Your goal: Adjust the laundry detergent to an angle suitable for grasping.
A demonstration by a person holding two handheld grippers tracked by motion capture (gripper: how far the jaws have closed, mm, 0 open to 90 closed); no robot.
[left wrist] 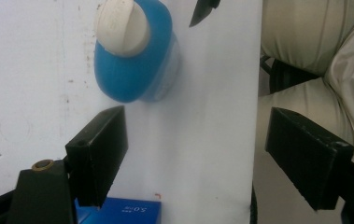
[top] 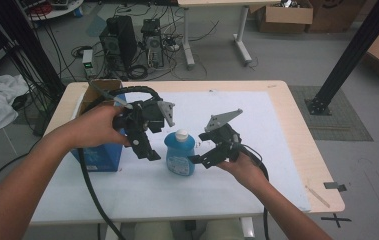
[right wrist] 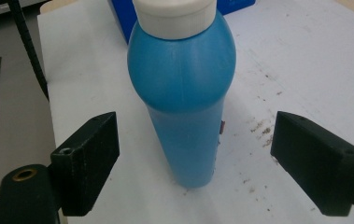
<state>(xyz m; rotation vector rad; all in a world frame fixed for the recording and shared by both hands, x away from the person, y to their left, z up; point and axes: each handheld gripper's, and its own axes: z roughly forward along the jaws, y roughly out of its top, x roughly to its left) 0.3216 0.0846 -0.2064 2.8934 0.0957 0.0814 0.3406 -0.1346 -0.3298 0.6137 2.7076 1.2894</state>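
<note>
A blue plastic bottle (top: 180, 155) with a white cap (top: 181, 134) stands upright on the white mat (top: 257, 145). My left gripper (top: 149, 150) hovers just left of it, tilted downward. In the left gripper view the bottle (left wrist: 137, 70) is seen from above, beyond the open, empty gripper (left wrist: 198, 140). My right gripper (top: 201, 159) sits at the bottle's right side, low near the mat. In the right gripper view the bottle (right wrist: 184, 93) stands just ahead of the gripper (right wrist: 195, 144), centred between the wide open jaws, with neither jaw touching it.
A blue box (top: 99, 157) stands on the mat left of the bottle, under the left hand, with a cardboard box (top: 94, 92) behind it. The table's front edge and the person's lap (left wrist: 315, 56) are close by. Cables trail from both grippers.
</note>
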